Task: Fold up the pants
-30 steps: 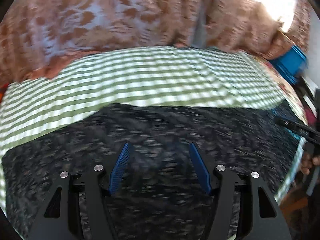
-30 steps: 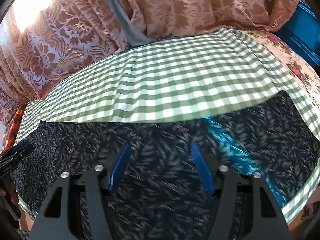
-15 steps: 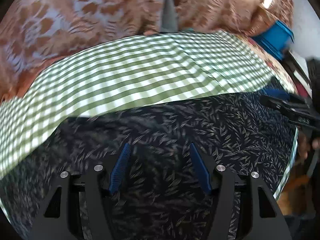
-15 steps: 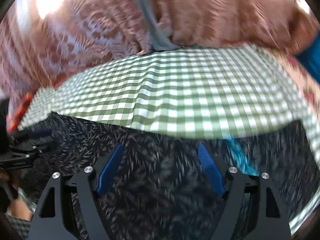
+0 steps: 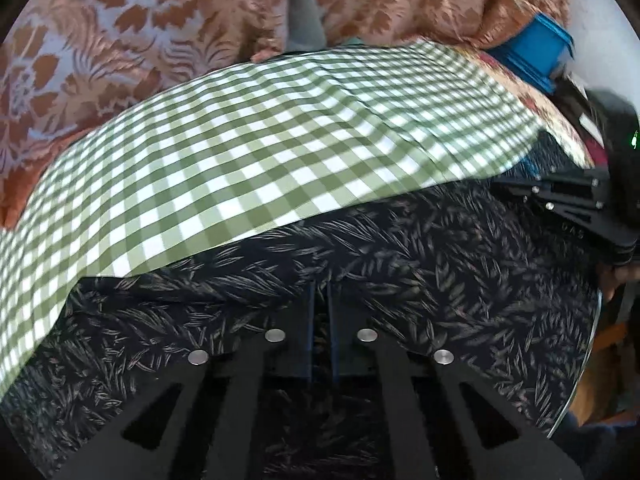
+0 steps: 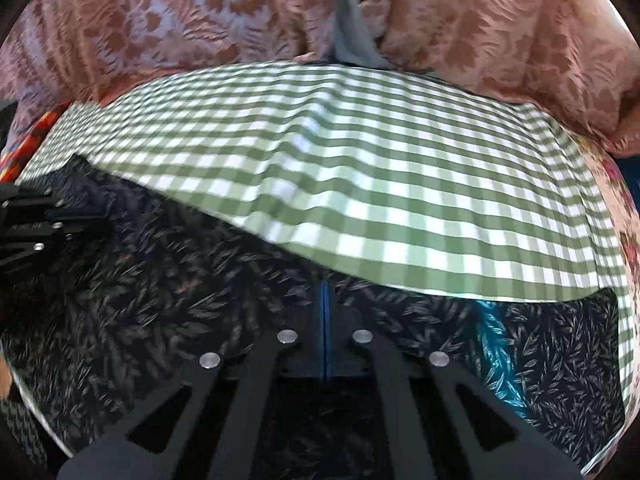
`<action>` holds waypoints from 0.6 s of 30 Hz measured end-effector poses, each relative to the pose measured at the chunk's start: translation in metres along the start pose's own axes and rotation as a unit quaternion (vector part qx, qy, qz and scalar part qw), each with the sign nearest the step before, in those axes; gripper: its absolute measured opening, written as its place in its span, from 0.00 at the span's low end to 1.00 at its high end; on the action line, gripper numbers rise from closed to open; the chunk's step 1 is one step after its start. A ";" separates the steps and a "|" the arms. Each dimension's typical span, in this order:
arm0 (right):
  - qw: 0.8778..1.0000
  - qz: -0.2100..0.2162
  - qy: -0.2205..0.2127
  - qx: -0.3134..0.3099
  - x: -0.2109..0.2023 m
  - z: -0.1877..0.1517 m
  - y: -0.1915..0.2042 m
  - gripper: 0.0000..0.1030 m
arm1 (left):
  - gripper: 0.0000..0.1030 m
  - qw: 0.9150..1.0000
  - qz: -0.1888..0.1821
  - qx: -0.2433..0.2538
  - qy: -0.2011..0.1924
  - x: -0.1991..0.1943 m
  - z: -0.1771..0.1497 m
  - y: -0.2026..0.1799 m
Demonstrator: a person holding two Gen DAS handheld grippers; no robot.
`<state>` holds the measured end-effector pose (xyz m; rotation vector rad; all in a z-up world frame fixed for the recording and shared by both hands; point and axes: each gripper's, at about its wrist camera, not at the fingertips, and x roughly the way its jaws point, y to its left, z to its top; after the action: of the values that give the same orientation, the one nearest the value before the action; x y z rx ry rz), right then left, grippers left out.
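The pants [image 5: 420, 264] are dark navy with a pale leaf print and lie spread along the near edge of a table covered in a green-and-white checked cloth [image 5: 260, 140]. My left gripper [image 5: 319, 304] is shut on the pants' near edge, with fabric bunched over its fingers. My right gripper [image 6: 325, 304] is shut on the pants [image 6: 160, 280] too, its blue pads pressed together. A teal waistband strip [image 6: 496, 340] shows at the right. Each gripper appears at the side of the other's view: the right gripper's black body [image 5: 576, 208] and the left gripper's black body [image 6: 32, 220].
Brown floral curtains [image 6: 200, 20] hang behind the table. A blue crate [image 5: 536, 52] stands at the far right, beside a floral cloth [image 6: 624, 208] at the table's right end. The checked cloth [image 6: 380, 184] has a raised crease in the middle.
Both grippers were open above the pants a second ago. They have come down to the near edge and shut on the fabric.
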<state>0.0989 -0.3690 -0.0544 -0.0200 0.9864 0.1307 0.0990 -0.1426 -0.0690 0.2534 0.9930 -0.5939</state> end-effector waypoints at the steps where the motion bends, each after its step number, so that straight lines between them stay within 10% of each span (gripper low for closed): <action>1: 1.000 0.003 0.000 0.012 0.004 0.000 -0.004 0.00 | 0.04 1.000 0.001 -0.005 0.000 0.002 0.000 0.001; 7: 0.999 -0.004 -0.003 0.033 -0.001 0.000 -0.007 0.05 | 0.04 0.998 -0.001 -0.058 -0.006 0.000 -0.005 0.005; 8: 0.999 -0.001 -0.005 0.040 -0.007 -0.001 -0.011 0.12 | 0.04 0.998 -0.002 -0.061 -0.009 -0.003 -0.005 0.005; 10: 0.998 0.004 -0.020 0.060 -0.024 -0.004 -0.022 0.57 | 0.04 0.998 -0.005 -0.058 -0.017 -0.011 -0.008 0.000; 18: 0.979 -0.105 -0.042 0.167 -0.085 -0.022 -0.132 0.48 | 0.04 0.996 -0.074 -0.007 -0.047 -0.035 -0.023 -0.042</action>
<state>0.0501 -0.5100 -0.0018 0.1883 0.9060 -0.2272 0.0443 -0.1541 -0.0485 0.1379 0.9300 -0.7268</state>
